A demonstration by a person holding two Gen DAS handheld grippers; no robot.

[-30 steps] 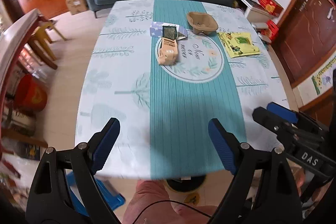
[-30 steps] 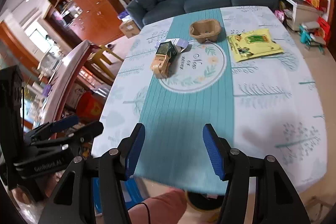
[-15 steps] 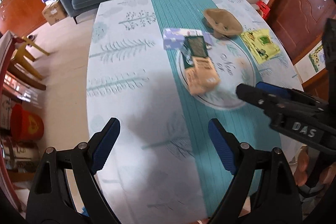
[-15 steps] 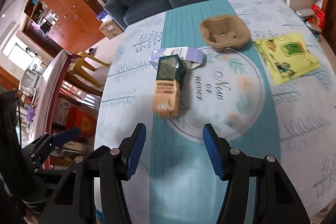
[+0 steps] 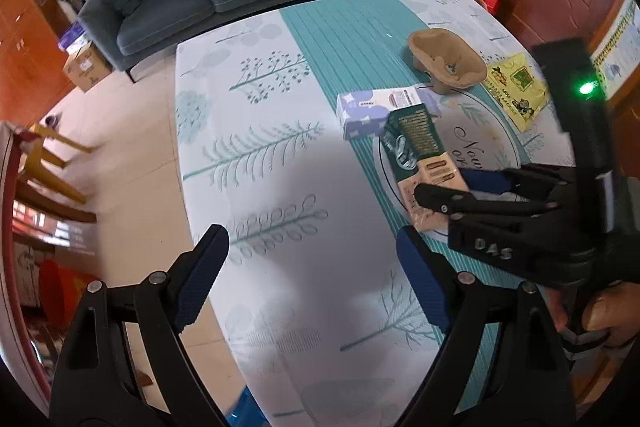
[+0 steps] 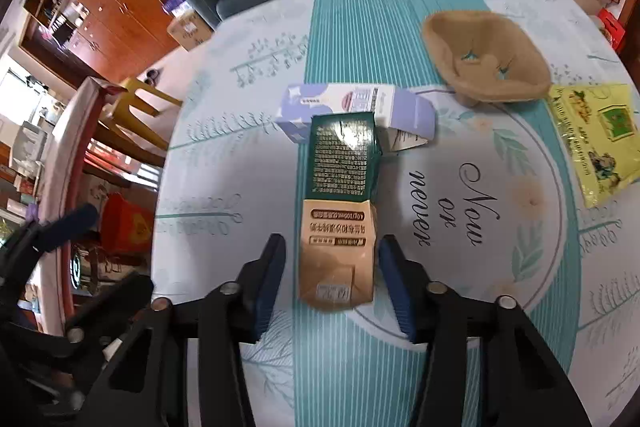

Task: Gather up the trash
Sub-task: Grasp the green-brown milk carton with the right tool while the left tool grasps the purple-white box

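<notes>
Straddling the tan end of the green-and-tan carton (image 6: 338,219) lying flat on the table (image 6: 460,367), long axis running straight ahead between closing, not-yet-touching right gripper (image 6: 332,281) jaws; left gripper (image 5: 310,277) gaping, idling well aside.
</notes>
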